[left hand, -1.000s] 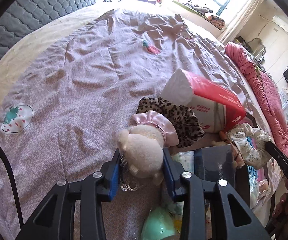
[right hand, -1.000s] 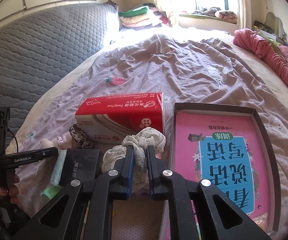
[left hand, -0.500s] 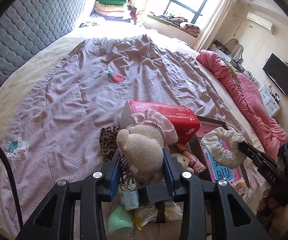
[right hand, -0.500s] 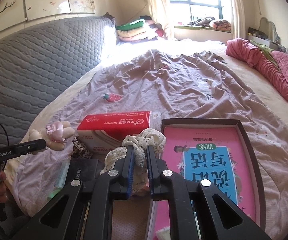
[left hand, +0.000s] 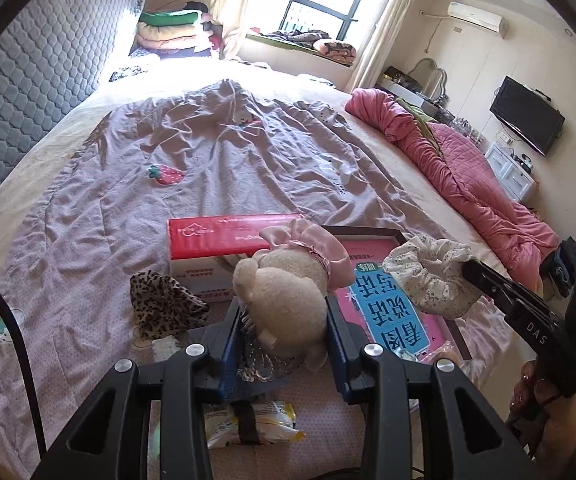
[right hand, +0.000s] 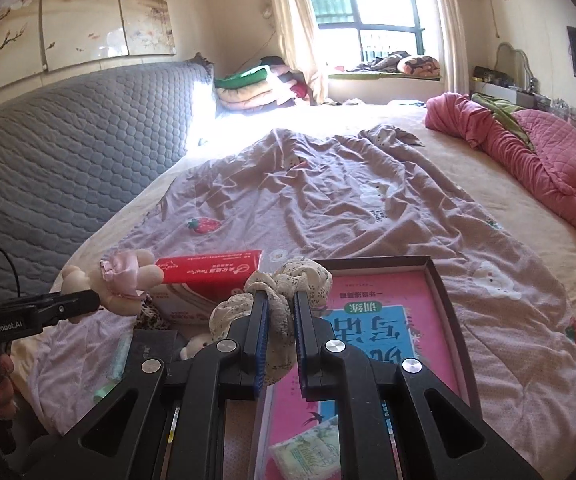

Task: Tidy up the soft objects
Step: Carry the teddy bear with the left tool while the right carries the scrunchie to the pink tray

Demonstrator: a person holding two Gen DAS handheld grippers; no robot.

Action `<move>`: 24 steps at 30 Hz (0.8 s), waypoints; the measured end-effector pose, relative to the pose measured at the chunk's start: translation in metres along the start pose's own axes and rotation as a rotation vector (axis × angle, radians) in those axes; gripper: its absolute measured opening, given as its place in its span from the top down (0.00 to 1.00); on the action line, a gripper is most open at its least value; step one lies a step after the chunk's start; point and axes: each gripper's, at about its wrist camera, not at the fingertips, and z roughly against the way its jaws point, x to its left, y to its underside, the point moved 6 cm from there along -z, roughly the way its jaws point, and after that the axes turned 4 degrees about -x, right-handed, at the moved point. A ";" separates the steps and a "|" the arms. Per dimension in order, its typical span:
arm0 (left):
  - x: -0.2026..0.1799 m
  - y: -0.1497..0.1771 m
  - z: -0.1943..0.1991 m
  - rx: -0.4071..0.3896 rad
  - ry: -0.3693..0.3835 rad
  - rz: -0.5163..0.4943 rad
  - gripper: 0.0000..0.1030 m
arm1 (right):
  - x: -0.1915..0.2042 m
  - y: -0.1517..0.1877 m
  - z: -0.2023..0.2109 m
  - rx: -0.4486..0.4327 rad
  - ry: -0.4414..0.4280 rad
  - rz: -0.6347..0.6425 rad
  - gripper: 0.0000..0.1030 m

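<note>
The left tongs [left hand: 284, 320] clamp a cream plush toy [left hand: 284, 300] with a pink satin frill between their blue pads, holding it in the air above the near edge of the bed [left hand: 248, 168]; in the right wrist view the same toy [right hand: 116, 284] juts out from the tip of those tongs at the left. The right tongs [right hand: 280, 332] are squeezed nearly closed on a pale floral scrunchie [right hand: 284, 296], whose ruffled fabric bulges out above and below the pads, also lifted off the bedding. Beneath both lies a lilac quilt [right hand: 348, 208] with strawberry patches. On it sit a red tissue pack [left hand: 224, 240] and, just beside it to the right, a dark shallow box [right hand: 440, 292] holding a pink and blue booklet [right hand: 384, 320]. A leopard-print cloth [left hand: 164, 300] lies left of the tissue pack, and a yellow-green packet [left hand: 256, 420] rests near the bed's edge under the left tongs. A crumpled pink blanket [left hand: 448, 168] runs along the far right side of the bed.
</note>
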 end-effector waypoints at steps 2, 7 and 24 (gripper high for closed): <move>-0.010 0.001 -0.002 0.003 0.010 -0.015 0.63 | -0.007 0.000 0.006 -0.004 0.005 -0.009 0.88; -0.038 0.005 -0.007 0.017 0.037 -0.058 0.63 | -0.022 0.001 0.020 -0.015 0.024 -0.026 0.88; -0.116 0.035 -0.055 0.129 0.104 -0.155 0.63 | -0.081 0.009 0.051 -0.026 0.119 -0.087 0.88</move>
